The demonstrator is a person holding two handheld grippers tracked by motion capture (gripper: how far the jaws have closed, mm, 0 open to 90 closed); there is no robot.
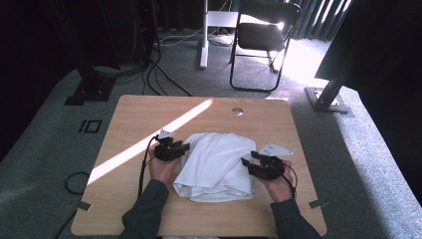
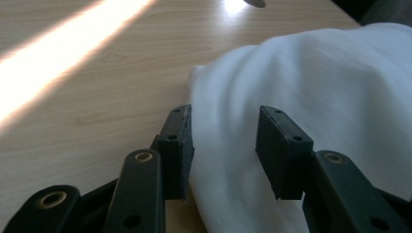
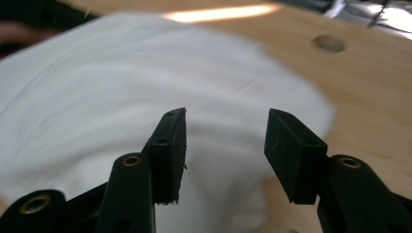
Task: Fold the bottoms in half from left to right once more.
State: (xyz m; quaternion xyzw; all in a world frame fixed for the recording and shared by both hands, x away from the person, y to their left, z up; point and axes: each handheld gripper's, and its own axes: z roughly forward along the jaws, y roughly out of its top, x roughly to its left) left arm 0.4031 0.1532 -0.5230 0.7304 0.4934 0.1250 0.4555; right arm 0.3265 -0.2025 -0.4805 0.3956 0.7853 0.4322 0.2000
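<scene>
- Two grippers flanked the cloth [image 1: 215, 164], which lay folded in a soft white heap near the middle of the tabletop [image 1: 134, 112].
- My left gripper [image 1: 185, 148] sat at the cloth's left edge, jaws partly apart and gripping nothing; in the left gripper view the fabric ran up between them untouched.
- My right gripper [image 1: 249, 163] stood at the right edge, jaws likewise parted and empty over the cloth.
- To fold well, I judged each side should pinch only the top layer near a corner, low and level, then lift both together so the heap stayed square.
- The tabletop was pale wood with a sun stripe [image 1: 149, 142] and a round hole [image 1: 237, 111].
- Beyond stood a black chair [image 1: 263, 35] on grey carpet, with cables [image 1: 164, 79] trailing.
</scene>
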